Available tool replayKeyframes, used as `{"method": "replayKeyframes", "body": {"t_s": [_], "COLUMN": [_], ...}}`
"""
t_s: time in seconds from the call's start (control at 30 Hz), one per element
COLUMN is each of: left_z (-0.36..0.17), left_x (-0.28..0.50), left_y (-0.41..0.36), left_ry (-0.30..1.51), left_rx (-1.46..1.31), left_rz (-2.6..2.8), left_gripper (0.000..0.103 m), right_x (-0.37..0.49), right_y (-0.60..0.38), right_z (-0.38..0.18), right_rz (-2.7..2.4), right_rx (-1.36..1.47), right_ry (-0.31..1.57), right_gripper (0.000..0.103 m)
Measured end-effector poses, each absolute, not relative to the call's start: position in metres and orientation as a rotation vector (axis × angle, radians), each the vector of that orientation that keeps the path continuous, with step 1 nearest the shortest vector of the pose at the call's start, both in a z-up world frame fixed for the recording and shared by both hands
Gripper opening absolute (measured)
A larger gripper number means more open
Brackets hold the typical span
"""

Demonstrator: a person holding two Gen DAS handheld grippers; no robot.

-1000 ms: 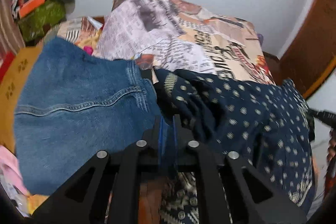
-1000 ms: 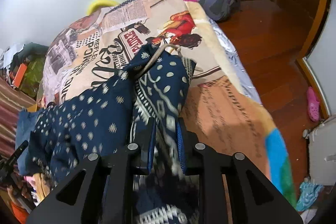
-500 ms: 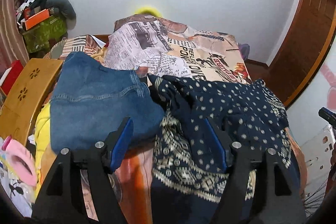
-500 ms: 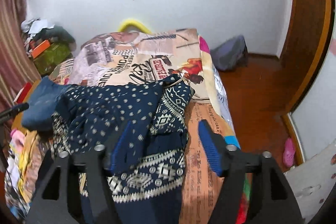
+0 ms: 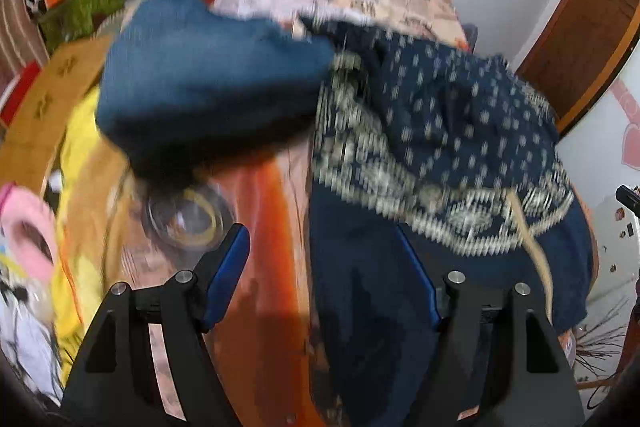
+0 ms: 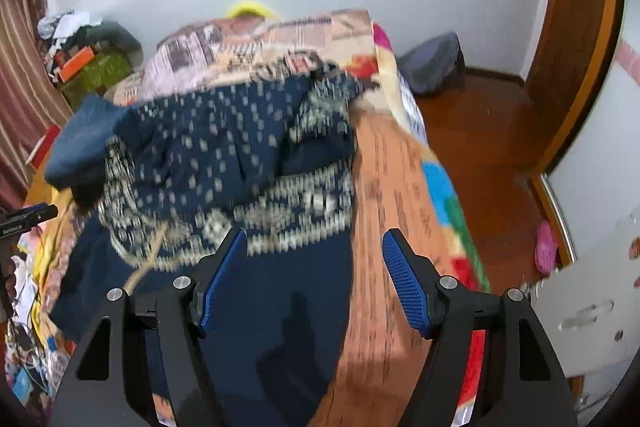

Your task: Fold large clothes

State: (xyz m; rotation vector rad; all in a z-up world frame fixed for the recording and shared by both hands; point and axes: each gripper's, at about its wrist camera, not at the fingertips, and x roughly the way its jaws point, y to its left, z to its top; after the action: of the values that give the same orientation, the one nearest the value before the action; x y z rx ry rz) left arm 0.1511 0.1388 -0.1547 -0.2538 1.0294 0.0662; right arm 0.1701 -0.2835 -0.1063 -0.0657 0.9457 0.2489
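A large navy garment (image 5: 460,131) with pale dots and a patterned border lies folded over on the bed (image 6: 400,195), also filling the middle of the right wrist view as the garment (image 6: 224,151). My left gripper (image 5: 322,247) stands open above its near left edge, with nothing between the blue pads (image 5: 228,271). My right gripper (image 6: 314,255) is open too, over the garment's plain near right part and the orange bedcover. Both views are blurred by motion.
Folded blue jeans (image 5: 208,83) lie left of the garment. A yellow cloth (image 5: 80,163), a wooden tray (image 5: 44,107) and a pink slipper (image 5: 28,231) crowd the left side. A grey bag (image 6: 434,63) sits on the wooden floor (image 6: 492,131) right of the bed.
Both grippers were shut on the navy garment a second ago; they let go, opened wide and drew back toward the near edge of the bed. The garment stays folded over.
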Motion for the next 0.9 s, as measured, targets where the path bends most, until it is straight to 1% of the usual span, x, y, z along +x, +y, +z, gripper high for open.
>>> {"method": "replayKeyframes", "body": {"t_s": [0.23,0.4,0.5,0.57,0.63,0.67,0.7,0.73,0.77,0.8,0.83,0.87,0.9], "left_z": [-0.198,-0.227,-0.232,-0.235,-0.237,-0.236,-0.235,-0.232,-0.227,-0.223,-0.219,-0.214,-0.21], "left_x": [0.124,0.12,0.119,0.12,0.121,0.122,0.123,0.124,0.125,0.126,0.127,0.129,0.133], "left_y": [0.132,0.121,0.122,0.124,0.122,0.119,0.116,0.111,0.106,0.103,0.1,0.098,0.1], "left_ry": [1.124,1.194,1.181,1.175,1.169,1.162,1.16,1.156,1.142,1.133,1.123,1.109,1.099], "left_rx": [-0.361,-0.436,-0.501,-0.584,-0.629,-0.619,-0.602,-0.578,-0.554,-0.537,-0.521,-0.51,-0.505], "left_rz": [0.024,-0.012,-0.018,-0.061,-0.099,-0.1,-0.108,-0.12,-0.131,-0.139,-0.151,-0.163,-0.168], "left_gripper": [0.072,0.072,0.072,0.072,0.072,0.072,0.072,0.069,0.065,0.056,0.045,0.037,0.024], "right_x": [0.148,0.14,0.135,0.136,0.139,0.14,0.141,0.143,0.144,0.146,0.147,0.148,0.149], "right_y": [-0.29,-0.295,-0.297,-0.298,-0.301,-0.301,-0.301,-0.301,-0.301,-0.302,-0.302,-0.303,-0.304], "right_z": [-0.142,-0.179,-0.179,-0.179,-0.179,-0.179,-0.18,-0.181,-0.181,-0.181,-0.18,-0.178,-0.175], "right_rz": [0.231,0.256,0.246,0.264,0.293,0.303,0.309,0.318,0.325,0.331,0.338,0.345,0.349], "right_rx": [-0.033,0.066,0.101,0.136,0.196,0.226,0.251,0.27,0.285,0.303,0.325,0.342,0.351], "right_ry": [1.047,1.174,1.141,1.132,1.123,1.122,1.123,1.132,1.14,1.146,1.147,1.142,1.134], "right_gripper": [0.067,0.067,0.069,0.069,0.066,0.061,0.047,0.039,0.025,0.017,0.015,0.01,0.009]}}
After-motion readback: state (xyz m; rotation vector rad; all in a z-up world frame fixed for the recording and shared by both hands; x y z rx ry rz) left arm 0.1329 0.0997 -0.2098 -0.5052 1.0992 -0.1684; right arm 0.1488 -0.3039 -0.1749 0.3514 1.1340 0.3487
